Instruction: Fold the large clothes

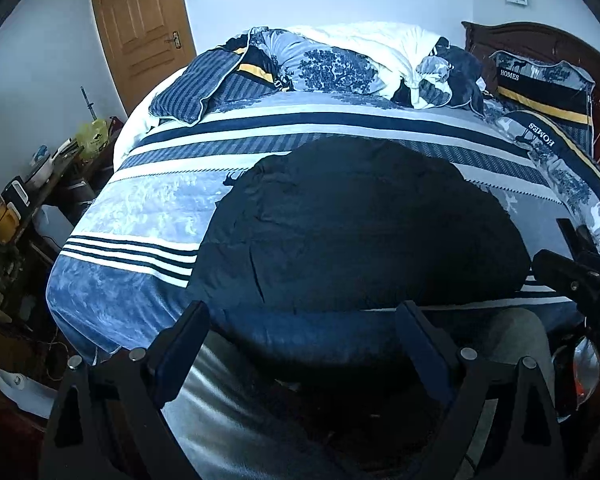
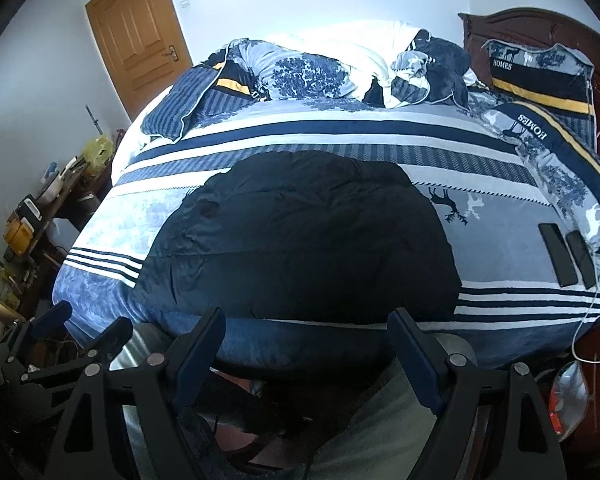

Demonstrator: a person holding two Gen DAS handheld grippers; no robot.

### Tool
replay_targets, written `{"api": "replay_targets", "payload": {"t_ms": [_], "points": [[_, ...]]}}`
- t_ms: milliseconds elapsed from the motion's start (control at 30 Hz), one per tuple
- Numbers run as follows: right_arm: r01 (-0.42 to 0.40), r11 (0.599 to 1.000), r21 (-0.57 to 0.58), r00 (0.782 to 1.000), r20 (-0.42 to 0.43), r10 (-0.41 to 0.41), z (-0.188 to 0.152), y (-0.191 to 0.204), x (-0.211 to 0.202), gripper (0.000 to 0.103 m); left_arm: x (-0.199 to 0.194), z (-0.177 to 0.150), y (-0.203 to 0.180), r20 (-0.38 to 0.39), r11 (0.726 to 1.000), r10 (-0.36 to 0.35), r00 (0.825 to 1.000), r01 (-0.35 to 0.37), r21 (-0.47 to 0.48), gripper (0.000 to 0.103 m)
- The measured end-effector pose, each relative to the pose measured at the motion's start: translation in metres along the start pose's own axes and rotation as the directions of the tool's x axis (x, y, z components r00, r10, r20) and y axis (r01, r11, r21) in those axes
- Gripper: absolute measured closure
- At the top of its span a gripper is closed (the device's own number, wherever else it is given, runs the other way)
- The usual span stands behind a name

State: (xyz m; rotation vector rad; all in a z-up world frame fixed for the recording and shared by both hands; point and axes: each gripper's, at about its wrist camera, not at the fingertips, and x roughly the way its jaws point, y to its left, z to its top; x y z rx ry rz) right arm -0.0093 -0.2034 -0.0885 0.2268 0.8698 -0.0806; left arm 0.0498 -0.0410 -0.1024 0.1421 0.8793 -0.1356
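A large dark garment (image 1: 360, 224) lies spread flat on the striped blue and white bedspread (image 1: 140, 208), its near hem at the bed's front edge. My left gripper (image 1: 302, 332) hovers open just in front of that hem, nothing between its fingers. In the right wrist view the same garment (image 2: 300, 240) fills the middle of the bed. My right gripper (image 2: 306, 340) is open over the near hem and holds nothing. Each gripper shows in the other's view: the right gripper (image 1: 560, 268) at the right edge, the left gripper (image 2: 86, 324) at the lower left.
A crumpled duvet (image 1: 360, 60) and pillows (image 1: 548, 92) lie at the far side by the wooden headboard (image 1: 540, 40). Two dark flat devices (image 2: 560, 256) with a white cable lie on the bed's right. A cluttered side table (image 1: 28, 200) stands at the left, a door (image 1: 140, 28) behind. A person's grey trouser legs (image 2: 380, 420) show below the grippers.
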Motion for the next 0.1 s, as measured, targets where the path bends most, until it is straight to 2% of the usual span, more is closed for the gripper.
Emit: {"api": "replay_targets", "payload": {"t_ms": [100], "points": [[-0.013, 1.000, 0.012, 1.000, -0.006, 0.013, 0.0040, -0.0056, 0.0109, 0.017, 0.0107, 0.0068, -0.0016, -0.015, 1.000, 0.000, 1.000, 0.000, -0.001, 0.009]]}}
